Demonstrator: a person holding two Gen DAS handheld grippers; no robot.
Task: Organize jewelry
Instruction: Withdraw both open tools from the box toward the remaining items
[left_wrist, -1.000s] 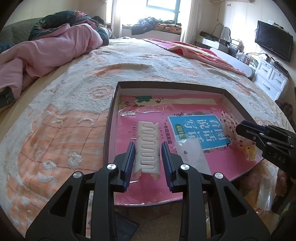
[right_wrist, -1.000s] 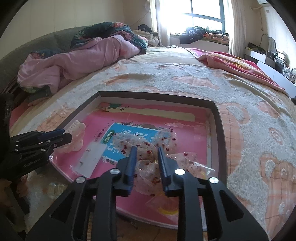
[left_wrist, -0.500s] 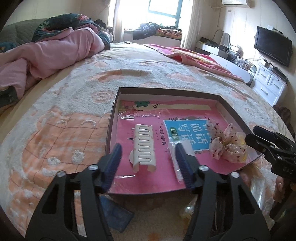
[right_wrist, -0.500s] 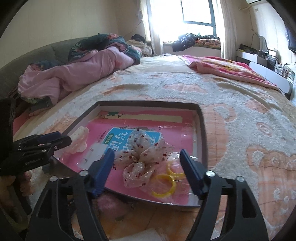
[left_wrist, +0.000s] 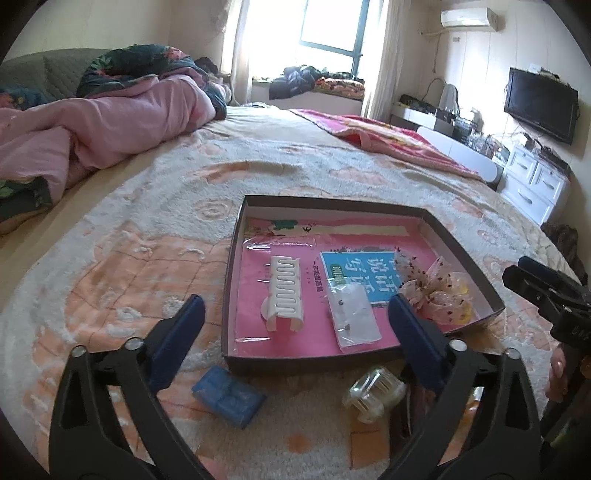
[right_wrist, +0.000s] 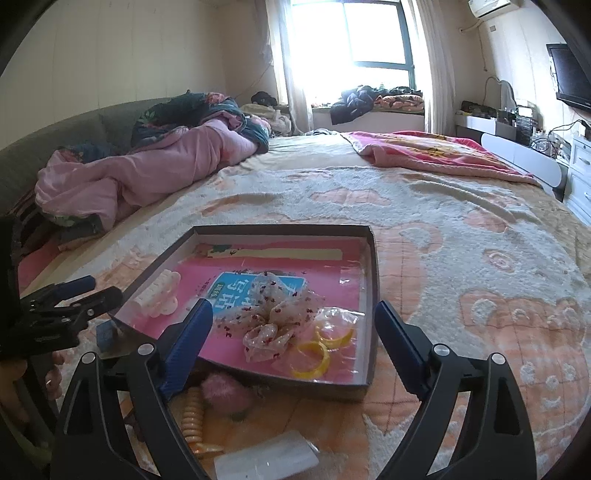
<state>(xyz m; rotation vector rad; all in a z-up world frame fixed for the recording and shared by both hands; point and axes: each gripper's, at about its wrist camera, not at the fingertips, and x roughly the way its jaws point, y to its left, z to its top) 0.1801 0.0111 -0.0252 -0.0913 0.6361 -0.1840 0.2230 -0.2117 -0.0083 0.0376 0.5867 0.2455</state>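
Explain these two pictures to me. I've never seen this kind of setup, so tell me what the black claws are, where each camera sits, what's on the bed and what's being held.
There is no robot. A person holds a two-finger gripper in each hand, and each gripper carries a fisheye camera looking along its fingers. One picture is from the left gripper, the other from the right gripper. Both are open and hold nothing.

On the bed sits a shallow box. In it lie a white hair clip, a clear packet, a sheer scrunchie and yellow rings. Outside it, on the blanket, lie a blue case and a clear clip.
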